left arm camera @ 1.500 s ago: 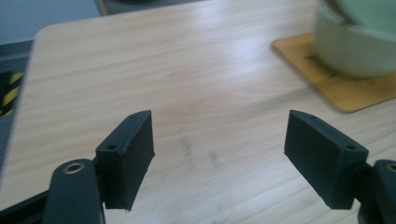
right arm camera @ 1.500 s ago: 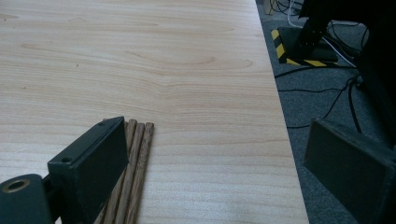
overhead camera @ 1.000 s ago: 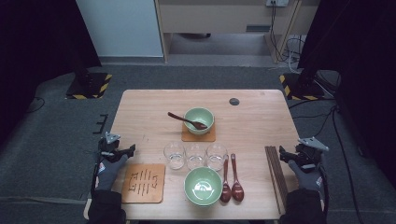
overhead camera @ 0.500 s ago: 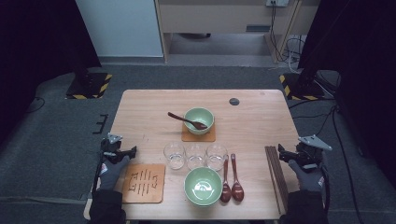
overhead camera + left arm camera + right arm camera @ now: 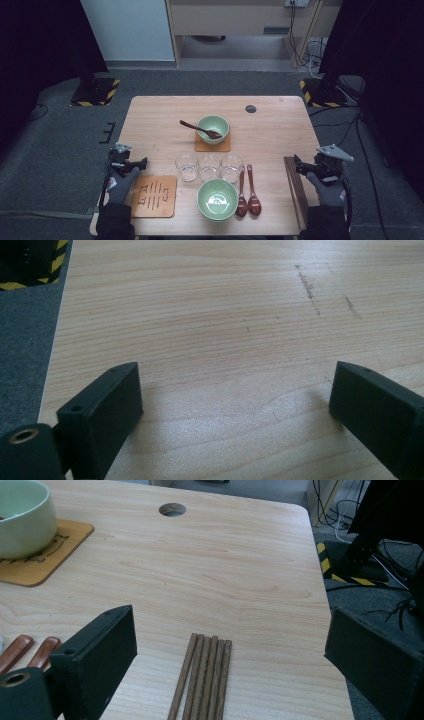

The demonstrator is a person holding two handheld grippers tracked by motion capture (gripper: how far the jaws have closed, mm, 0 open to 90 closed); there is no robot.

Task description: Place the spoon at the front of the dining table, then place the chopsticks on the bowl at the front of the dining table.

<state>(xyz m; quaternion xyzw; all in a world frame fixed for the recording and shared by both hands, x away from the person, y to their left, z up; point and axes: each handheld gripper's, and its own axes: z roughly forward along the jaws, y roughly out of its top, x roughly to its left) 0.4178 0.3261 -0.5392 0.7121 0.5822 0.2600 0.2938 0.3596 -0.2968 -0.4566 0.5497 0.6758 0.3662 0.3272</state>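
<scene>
- Since earlier: right gripper (image 5: 299,166) lifted slightly above the chopsticks (image 5: 202,677); left gripper (image 5: 141,162) jaws just widened.
- Both grippers gape wide, nothing held.
- Chopsticks lie at table's (image 5: 280,130) right edge.

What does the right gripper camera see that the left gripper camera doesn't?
Right gripper view: a row of dark brown wooden chopsticks lying between the open right gripper's black fingers, a pale green ceramic bowl on a square wooden coaster, and two reddish wooden spoon handles.
Left gripper view: dark scuff marks on bare wood.
Both: the light wooden table.
</scene>
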